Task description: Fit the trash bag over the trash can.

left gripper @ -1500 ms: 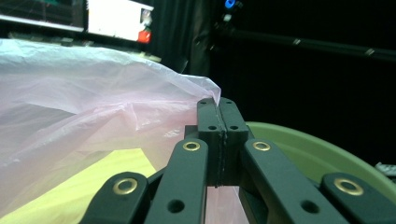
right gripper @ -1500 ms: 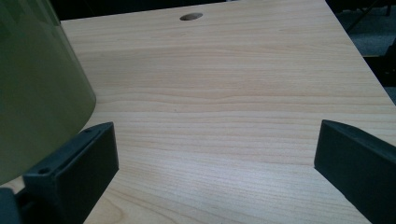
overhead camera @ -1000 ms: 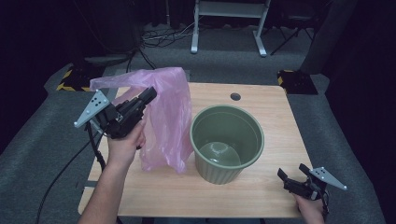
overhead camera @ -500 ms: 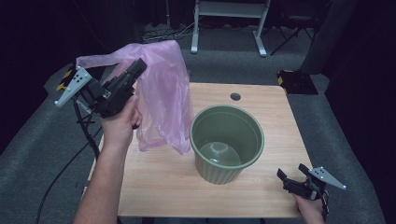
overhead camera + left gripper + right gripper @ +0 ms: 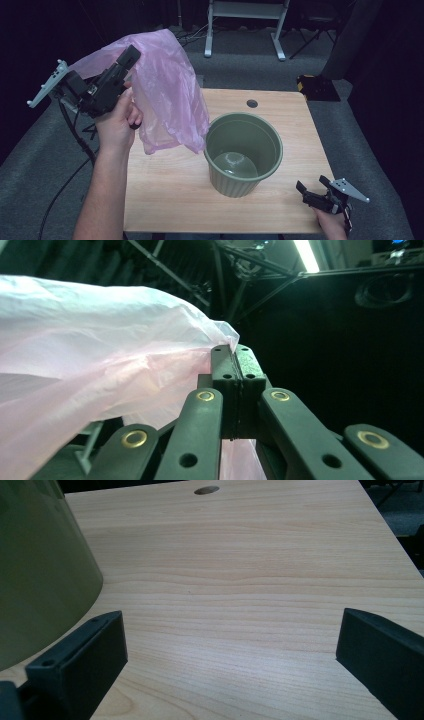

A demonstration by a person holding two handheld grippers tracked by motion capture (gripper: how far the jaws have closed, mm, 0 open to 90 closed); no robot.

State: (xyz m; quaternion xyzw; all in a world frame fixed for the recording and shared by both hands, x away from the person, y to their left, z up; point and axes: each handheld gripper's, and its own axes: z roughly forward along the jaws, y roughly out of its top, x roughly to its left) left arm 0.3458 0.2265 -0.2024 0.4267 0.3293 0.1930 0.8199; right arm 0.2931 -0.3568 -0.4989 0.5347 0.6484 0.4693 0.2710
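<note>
A dark room surrounds my pale wooden tabletop (image 5: 170,200). My left gripper (image 5: 131,51), at ten o'clock from the green pot (image 5: 243,152), has its fingers (image 5: 223,371) clamped together on a corner of the pink plastic bag (image 5: 167,100). Compared with a second ago, I have lifted the bag higher and toward the left; it now hangs clear of the wood, its lower edge just beside the pot's rim. My right gripper (image 5: 312,190) rests at four o'clock from the pot, unmoved, fingers (image 5: 82,665) wide apart around bare wood.
</note>
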